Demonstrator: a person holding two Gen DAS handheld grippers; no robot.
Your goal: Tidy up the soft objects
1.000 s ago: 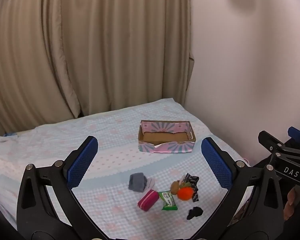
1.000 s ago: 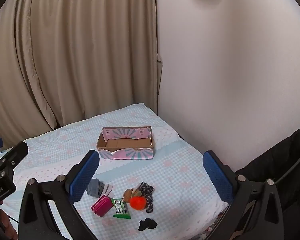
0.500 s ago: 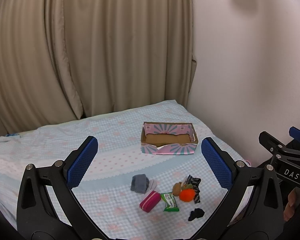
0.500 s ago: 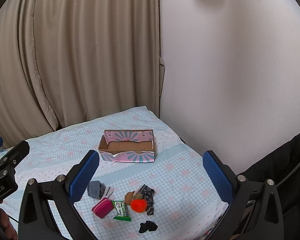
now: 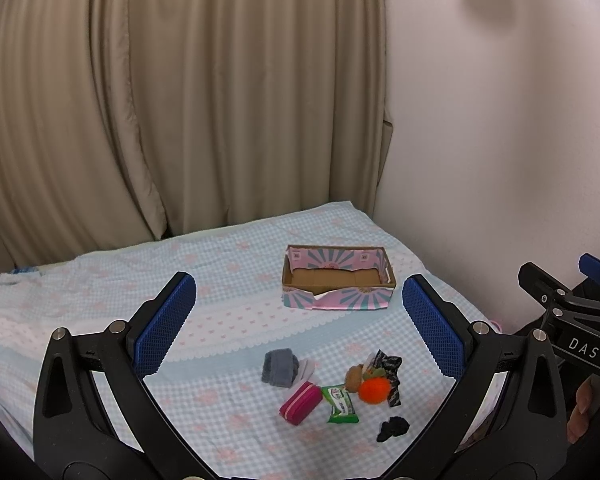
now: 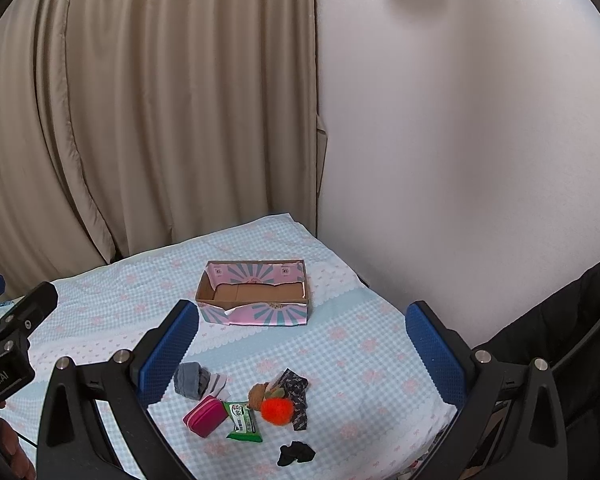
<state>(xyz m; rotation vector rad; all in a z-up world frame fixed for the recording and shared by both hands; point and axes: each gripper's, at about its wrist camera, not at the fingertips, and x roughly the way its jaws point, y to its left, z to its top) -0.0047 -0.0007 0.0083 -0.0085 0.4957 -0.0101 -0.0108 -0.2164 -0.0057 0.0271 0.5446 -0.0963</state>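
**Both grippers held wide above bed; soft items loose, box unfilled**

Nearest the cameras, the left gripper (image 5: 298, 322) and the right gripper (image 6: 302, 346) hung above the bed with their blue-padded fingers spread wide apart, holding nothing. Below them, on the checked bedsheet (image 5: 80, 320), the soft objects lay in a loose cluster near the front edge: a black scrap (image 5: 393, 428) closest, then a green packet (image 5: 342, 400) just beside a pink pouch (image 5: 300, 402), an orange pom-pom (image 5: 375, 390) touching a brown ball (image 5: 354, 377) and a dark patterned wrapper (image 5: 390, 368), and a grey rolled cloth (image 5: 278, 367) at the cluster's left. Well apart, farther back, stood the pink-and-teal cardboard box (image 5: 338, 296), open-topped, its brown floor bare. Beyond hung a beige curtain (image 5: 180, 100) beside a white wall (image 5: 500, 140).
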